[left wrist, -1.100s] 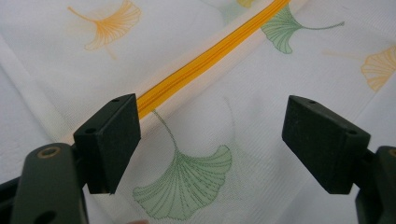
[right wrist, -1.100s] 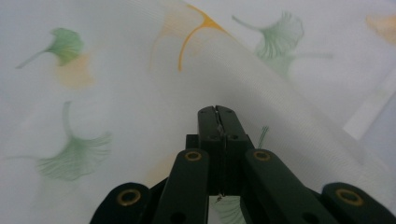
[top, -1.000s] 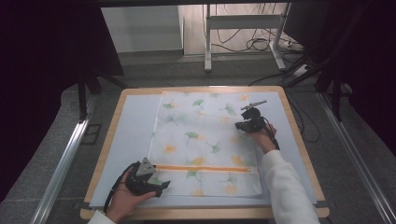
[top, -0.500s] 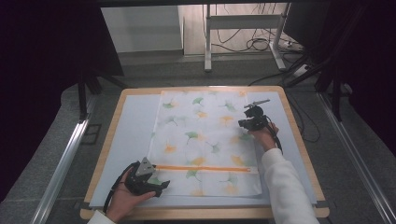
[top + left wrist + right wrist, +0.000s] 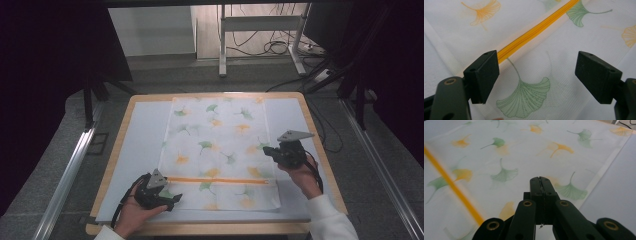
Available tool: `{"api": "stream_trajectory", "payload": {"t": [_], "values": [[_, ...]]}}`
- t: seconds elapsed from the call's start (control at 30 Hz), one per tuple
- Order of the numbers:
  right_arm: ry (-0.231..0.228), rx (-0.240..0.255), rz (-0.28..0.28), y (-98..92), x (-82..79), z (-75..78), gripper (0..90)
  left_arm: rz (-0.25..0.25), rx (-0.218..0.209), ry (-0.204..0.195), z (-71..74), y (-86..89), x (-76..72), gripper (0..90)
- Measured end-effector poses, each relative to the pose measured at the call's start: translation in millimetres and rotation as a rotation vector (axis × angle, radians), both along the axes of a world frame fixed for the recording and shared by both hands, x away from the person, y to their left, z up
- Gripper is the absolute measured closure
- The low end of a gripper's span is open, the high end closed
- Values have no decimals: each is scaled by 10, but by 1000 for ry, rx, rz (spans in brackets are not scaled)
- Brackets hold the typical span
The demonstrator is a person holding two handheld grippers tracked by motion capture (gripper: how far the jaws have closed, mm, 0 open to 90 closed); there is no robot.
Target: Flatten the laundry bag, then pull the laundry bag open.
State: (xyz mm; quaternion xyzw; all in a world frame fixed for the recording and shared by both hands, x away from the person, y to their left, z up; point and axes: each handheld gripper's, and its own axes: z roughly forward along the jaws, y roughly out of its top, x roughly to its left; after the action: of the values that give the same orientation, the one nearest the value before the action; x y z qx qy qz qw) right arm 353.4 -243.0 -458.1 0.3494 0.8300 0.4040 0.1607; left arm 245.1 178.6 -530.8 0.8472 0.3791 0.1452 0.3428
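A white cloth (image 5: 220, 145) printed with green and orange ginkgo leaves lies flat on the table, an orange zipper (image 5: 220, 180) running across its near part. My left gripper (image 5: 167, 197) rests at the cloth's near left corner, open, its jaws wide apart over a green leaf (image 5: 529, 97) beside the zipper (image 5: 534, 31). My right gripper (image 5: 270, 151) hovers at the cloth's right edge, shut with nothing between its jaws. In the right gripper view the shut gripper (image 5: 539, 180) points across the cloth (image 5: 519, 152), and the zipper (image 5: 451, 185) runs at the left.
The cloth lies on a pale blue mat (image 5: 135, 150) over a wood-edged table (image 5: 320, 145). Metal rails (image 5: 70, 175) flank the table on both sides. A stand and cables (image 5: 265, 47) sit on the floor beyond the far edge.
The right gripper has drawn back toward the near side along the cloth's right edge. The left gripper has stayed put.
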Motion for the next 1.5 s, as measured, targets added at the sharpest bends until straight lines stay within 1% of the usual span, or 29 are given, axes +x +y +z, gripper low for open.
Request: {"api": "stream_trajectory", "payload": {"t": [0.03, 0.07, 0.1, 0.13, 0.17, 0.2, 0.23, 0.37, 0.4, 0.43, 0.53, 0.6, 0.67, 0.7, 0.87, 0.97, 1.1, 1.17, 1.23, 1.27, 1.3, 1.37, 1.4, 1.43, 1.47, 1.5], "values": [[0, 0, 0, 0, 0, 0, 892, 0, 0, 0, 0, 0, 0, 198], [5, 15, 10, -51, -137, 4, 891, 3, 0, 1, -4, -3, 2, 198], [5, 15, 10, -51, -137, 4, 891, 3, 0, 1, -4, -3, 2, 198], [10, 19, 15, -99, -255, -4, 892, 4, 2, 1, -5, -3, 3, 198], [13, 26, 17, -123, -308, -13, 892, 4, 2, 2, -3, -1, 3, 198], [13, 26, 17, -123, -308, -13, 892, 4, 2, 2, -3, -1, 3, 198], [19, 33, 21, -144, -358, -25, 892, 4, -1, 1, -1, 2, 2, 198], [48, 46, 33, -218, -617, -131, 891, 8, -9, -7, 10, 15, -6, 198], [54, 45, 34, -226, -657, -146, 891, 10, -12, -8, 10, 16, -6, 198], [54, 45, 34, -226, -657, -146, 891, 10, -12, -8, 10, 16, -6, 198], [65, 39, 48, -233, -828, -207, 891, 7, -8, -10, 8, 14, -4, 198], [66, 36, 51, -233, -854, -222, 891, 4, -7, -15, 13, 7, -10, 198], [77, 10, 57, -216, -892, -280, 891, 3, -5, -25, 27, 3, -19, 198], [77, 10, 57, -216, -892, -280, 891, 3, -5, -25, 27, 3, -19, 198], [86, -23, 68, -153, -855, -346, 891, 1, -10, -30, 40, -5, -21, 198], [93, -26, 69, -137, -850, -361, 891, -6, -9, -33, 53, -22, -28, 206], [92, -29, 68, -137, -845, -366, 891, -11, -12, -48, 92, -61, -47, 205], [93, -31, 67, -140, -842, -365, 891, -20, -13, -58, 120, -96, -52, 206], [89, -40, 67, -146, -840, -373, 891, -37, -13, -67, 160, -159, -50, 205], [91, -43, 65, -149, -842, -378, 891, -51, -14, -73, 195, -217, -39, 205], [91, -43, 65, -149, -842, -378, 891, -51, -14, -73, 195, -217, -39, 206], [96, -53, 61, -172, -856, -406, 891, -65, -19, -75, 236, -312, -8, 208], [96, -53, 61, -172, -856, -406, 891, -65, -19, -75, 236, -312, -8, 208], [101, -63, 55, -191, -873, -424, 891, -76, -24, -75, 258, -382, 14, 208], [103, -65, 52, -197, -884, -428, 891, -76, -24, -75, 258, -382, 14, 208], [103, -65, 52, -197, -884, -428, 891, -82, -25, -78, 270, -417, 24, 208]]}}
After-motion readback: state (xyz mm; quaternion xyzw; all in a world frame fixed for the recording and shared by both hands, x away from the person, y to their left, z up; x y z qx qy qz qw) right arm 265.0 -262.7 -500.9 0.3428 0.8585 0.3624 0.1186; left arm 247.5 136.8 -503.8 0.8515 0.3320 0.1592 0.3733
